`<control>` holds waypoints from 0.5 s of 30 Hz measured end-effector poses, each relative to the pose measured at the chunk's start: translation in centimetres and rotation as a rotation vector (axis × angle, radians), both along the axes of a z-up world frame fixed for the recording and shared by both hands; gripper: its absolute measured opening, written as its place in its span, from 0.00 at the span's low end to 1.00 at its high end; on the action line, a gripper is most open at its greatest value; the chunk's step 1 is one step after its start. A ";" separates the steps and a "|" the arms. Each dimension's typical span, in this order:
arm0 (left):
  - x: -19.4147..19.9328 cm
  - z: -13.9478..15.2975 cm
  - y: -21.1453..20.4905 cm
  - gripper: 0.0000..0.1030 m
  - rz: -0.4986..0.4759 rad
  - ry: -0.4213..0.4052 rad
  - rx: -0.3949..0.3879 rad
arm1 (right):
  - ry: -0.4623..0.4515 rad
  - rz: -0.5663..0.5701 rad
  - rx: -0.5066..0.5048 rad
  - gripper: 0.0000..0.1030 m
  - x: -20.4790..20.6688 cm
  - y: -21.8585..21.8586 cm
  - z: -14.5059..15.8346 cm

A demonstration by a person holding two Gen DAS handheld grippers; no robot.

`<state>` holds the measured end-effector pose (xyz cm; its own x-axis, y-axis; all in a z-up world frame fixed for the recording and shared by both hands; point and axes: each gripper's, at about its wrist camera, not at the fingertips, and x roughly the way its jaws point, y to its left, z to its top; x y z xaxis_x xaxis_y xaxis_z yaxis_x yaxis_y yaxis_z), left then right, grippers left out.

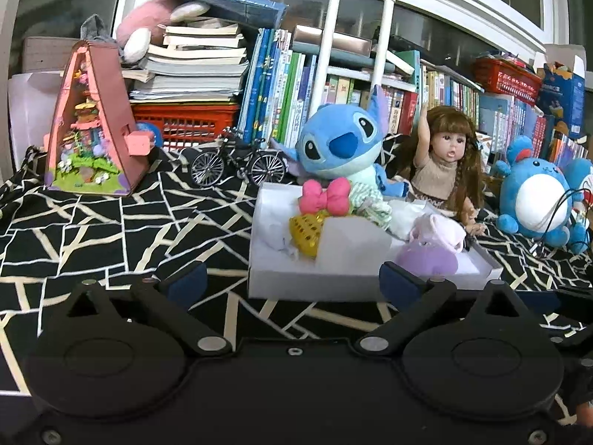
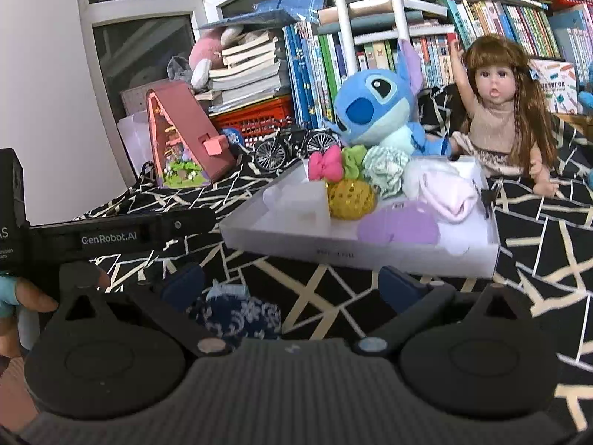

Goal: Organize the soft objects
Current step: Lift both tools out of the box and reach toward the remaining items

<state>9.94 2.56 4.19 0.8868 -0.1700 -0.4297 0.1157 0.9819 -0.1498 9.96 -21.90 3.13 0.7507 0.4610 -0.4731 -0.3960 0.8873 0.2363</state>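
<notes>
Ahead of both grippers sits a shallow white box (image 2: 370, 256) on the black cloth with cream lines (image 1: 92, 222). The left gripper (image 1: 292, 278) has its fingers spread wide with nothing between them; the near wall of the box lies just beyond its fingertips, and its right fingertip overlaps the box's front edge in view. The right gripper (image 2: 291, 282) is equally wide open and grips nothing; a dark blue floral fabric piece (image 2: 241, 315) lies on the cloth between its fingers, closer to the left one, whether touching it I cannot tell. Beyond the right gripper's fingertips, the box holds a pink bow (image 2: 326, 167), a green scrunchie (image 2: 354, 161), a green-and-white striped scrunchie (image 2: 385, 170), a yellow sequined pouch (image 2: 350, 196), a pale pink cloth (image 2: 448, 193) and a lilac flat piece (image 2: 400, 226). Behind the box sit a blue Stitch plush (image 2: 374, 107) and a long-haired doll (image 2: 496, 111). Left of them stand a model bicycle (image 1: 237, 163) and a pink triangular dollhouse (image 1: 92, 122).
</notes>
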 end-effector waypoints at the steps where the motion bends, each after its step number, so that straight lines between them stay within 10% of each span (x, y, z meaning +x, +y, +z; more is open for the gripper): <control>1: -0.1 -0.1 0.1 0.96 -0.003 0.004 0.003 | 0.003 0.003 0.001 1.00 -0.2 0.1 -0.1; 15: -1.1 -1.7 0.0 0.96 -0.028 0.055 0.040 | 0.031 0.141 0.029 1.00 -1.4 2.1 -1.8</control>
<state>8.88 2.52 2.46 0.8566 -0.1765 -0.4848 0.1360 0.9837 -0.1177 8.51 -19.79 1.37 0.6625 0.5750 -0.4802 -0.5084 0.8159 0.2755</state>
